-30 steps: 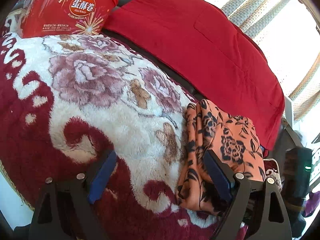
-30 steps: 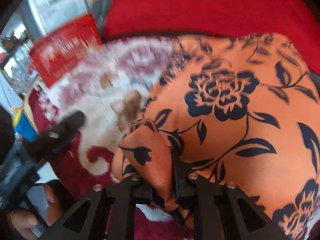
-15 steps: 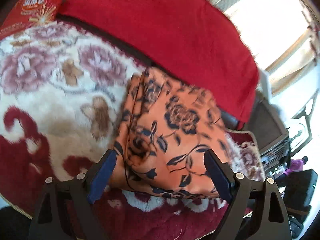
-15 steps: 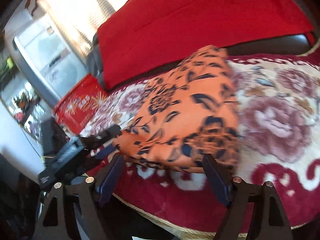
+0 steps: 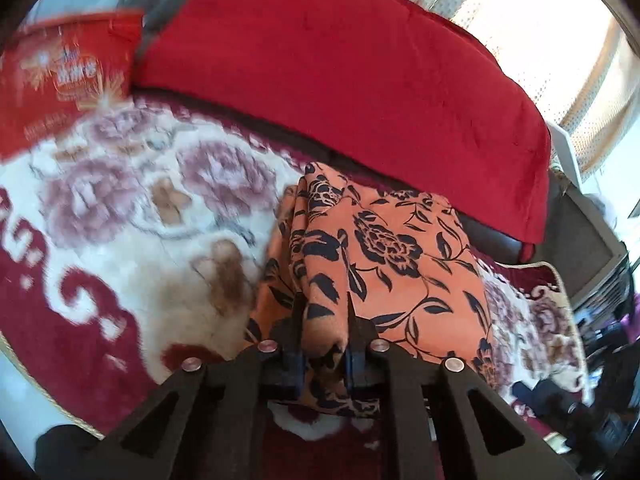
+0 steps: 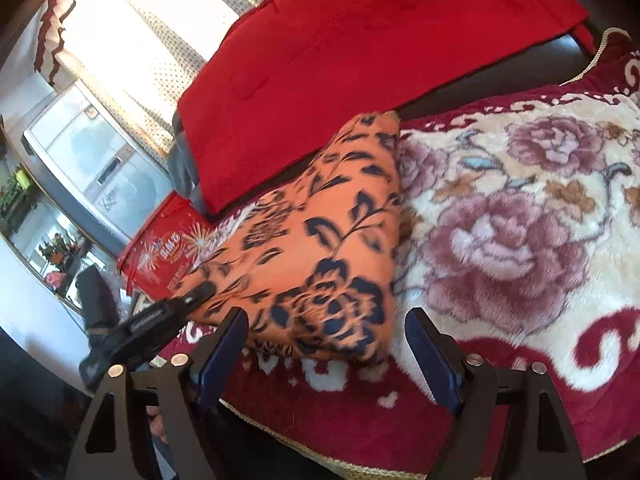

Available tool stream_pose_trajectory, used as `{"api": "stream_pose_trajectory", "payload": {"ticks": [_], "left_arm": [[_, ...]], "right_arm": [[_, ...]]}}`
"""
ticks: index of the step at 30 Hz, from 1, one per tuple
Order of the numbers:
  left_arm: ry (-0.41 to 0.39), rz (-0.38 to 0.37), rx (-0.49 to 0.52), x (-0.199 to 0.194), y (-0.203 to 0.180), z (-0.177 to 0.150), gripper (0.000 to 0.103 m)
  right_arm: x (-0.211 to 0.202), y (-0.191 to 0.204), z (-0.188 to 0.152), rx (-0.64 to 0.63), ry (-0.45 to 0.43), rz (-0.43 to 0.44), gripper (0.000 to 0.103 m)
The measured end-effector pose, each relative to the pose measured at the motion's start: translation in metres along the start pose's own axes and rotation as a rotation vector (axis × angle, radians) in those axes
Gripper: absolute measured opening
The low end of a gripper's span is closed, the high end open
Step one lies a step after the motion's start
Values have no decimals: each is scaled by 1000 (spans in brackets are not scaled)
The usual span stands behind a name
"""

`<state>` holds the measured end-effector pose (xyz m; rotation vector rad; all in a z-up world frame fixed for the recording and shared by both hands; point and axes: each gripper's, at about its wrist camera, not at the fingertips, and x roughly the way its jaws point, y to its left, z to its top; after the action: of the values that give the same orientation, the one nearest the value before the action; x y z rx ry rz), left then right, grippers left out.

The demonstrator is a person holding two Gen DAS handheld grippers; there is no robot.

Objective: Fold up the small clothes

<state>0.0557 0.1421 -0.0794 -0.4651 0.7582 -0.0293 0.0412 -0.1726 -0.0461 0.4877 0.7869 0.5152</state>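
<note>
An orange cloth with dark blue flowers (image 5: 392,248) lies folded on a plush red and cream flowered blanket (image 5: 120,220). My left gripper (image 5: 323,320) is shut on the cloth's near edge, with a fold bunched between its fingers. In the right wrist view the same orange cloth (image 6: 320,248) lies just beyond my right gripper (image 6: 326,344), which is open and empty, its fingers apart in front of the cloth's near corner. The left gripper (image 6: 168,312) shows there at the cloth's left edge.
A red cushion (image 5: 340,60) stands behind the blanket. A red printed box (image 5: 68,76) stands at the far left of the blanket. Curtained windows (image 6: 132,32) lie behind. The blanket's gold-trimmed front edge (image 6: 360,458) is close to my right gripper.
My left gripper has moved onto the orange cloth and shut on its near edge. My right gripper let go of the cloth, opened and drew back.
</note>
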Motion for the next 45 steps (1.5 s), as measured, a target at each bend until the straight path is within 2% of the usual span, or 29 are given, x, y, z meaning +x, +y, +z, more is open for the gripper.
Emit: {"api": "stream_pose_trajectory", "payload": {"ticks": [3,4,7,10,12,17,18,19,20,22,23,25,28,29,31,33,34,35,36,37,38,40,41,43,45], "left_arm": [[113,90,-3,45,20,-17,16],[139,92,-18,55,27,-24,16],[116,92,-7,52,25,-27,16],[126,83,-2,54,29,-29,17],[123,77,-4,57,29,-30,17],[127,69,-3,53,30,-27,18],[129,68,-1,54,30,-27,18],[130,68,2,53,29,-27,18],[130,67,3,54,30,-27,19],[139,59,3,53,30,-24,21],[138,58,-1,49,30,-22,23],[85,65,-18,30,27,-14,26],[-18,23,3,6,16,-1,38],[-36,3,9,3,13,1,43],[-51,-42,41,5,4,4,46],[2,-25,65,25,0,1,47],[53,-16,64,39,2,-3,47],[99,11,64,51,4,-7,45],[131,39,71,62,6,-11,43],[111,44,102,64,5,-13,43],[100,47,121,63,4,-13,43],[108,33,107,60,6,-11,43],[111,18,91,58,8,-9,43],[100,-19,53,50,13,-3,44],[75,-19,47,43,15,2,49]], "right_arm": [[5,-9,11,19,10,5,83],[7,-11,14,24,17,6,83],[13,-25,28,62,24,8,89],[31,-45,48,144,37,33,90],[58,-62,67,239,92,91,90],[122,-74,99,342,204,193,90],[141,-76,103,359,247,196,87],[153,-76,106,328,272,145,56],[162,-77,107,319,283,123,43],[165,-79,106,364,269,112,40],[161,-74,106,343,258,98,39],[157,-71,107,329,260,95,39],[146,-66,115,316,248,73,57],[143,-64,120,315,233,77,66],[139,-63,133,309,188,79,75],[150,-68,145,311,174,56,76],[167,-71,149,323,224,64,73],[180,-73,151,309,267,48,50],[193,-74,152,273,294,-5,48],[198,-77,153,287,289,-20,47],[198,-81,154,331,275,-21,47],[193,-78,153,336,256,-18,49],[187,-79,151,335,248,-17,59],[168,-78,143,345,233,-15,72],[147,-75,131,334,222,6,75]]}}
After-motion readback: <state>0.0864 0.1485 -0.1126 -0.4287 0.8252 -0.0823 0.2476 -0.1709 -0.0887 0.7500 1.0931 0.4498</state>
